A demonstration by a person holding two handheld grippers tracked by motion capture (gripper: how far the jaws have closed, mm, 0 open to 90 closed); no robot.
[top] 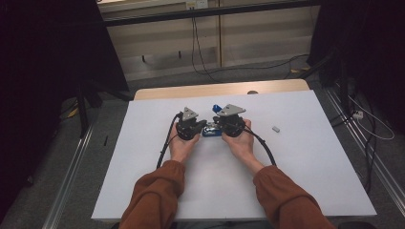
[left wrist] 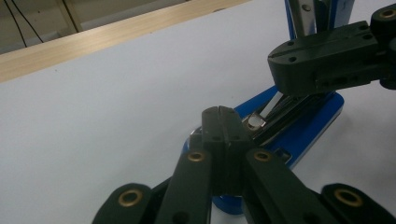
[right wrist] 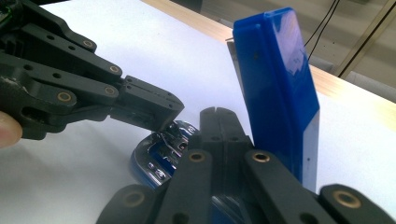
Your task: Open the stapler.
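Note:
A blue stapler (top: 210, 132) lies opened in the middle of the white table (top: 305, 157), its blue lid (right wrist: 275, 84) swung up nearly upright. Its base (left wrist: 306, 126) lies flat, with the metal staple channel (left wrist: 268, 112) exposed. My left gripper (top: 204, 128) comes in from the left, jaws shut, tips resting at the channel's end (left wrist: 218, 112). From the right my right gripper (top: 218, 127) meets it over the base, also shut with nothing between its jaws (right wrist: 218, 113). In the right gripper view the left gripper (right wrist: 169, 109) hovers over the metal hinge part (right wrist: 170, 137).
A small grey piece (top: 275, 129) lies on the table to the right of the hands. A wooden strip (top: 200, 89) runs along the table's far edge. Cables (top: 165, 143) trail from both grippers toward the person. Dark stands flank the table.

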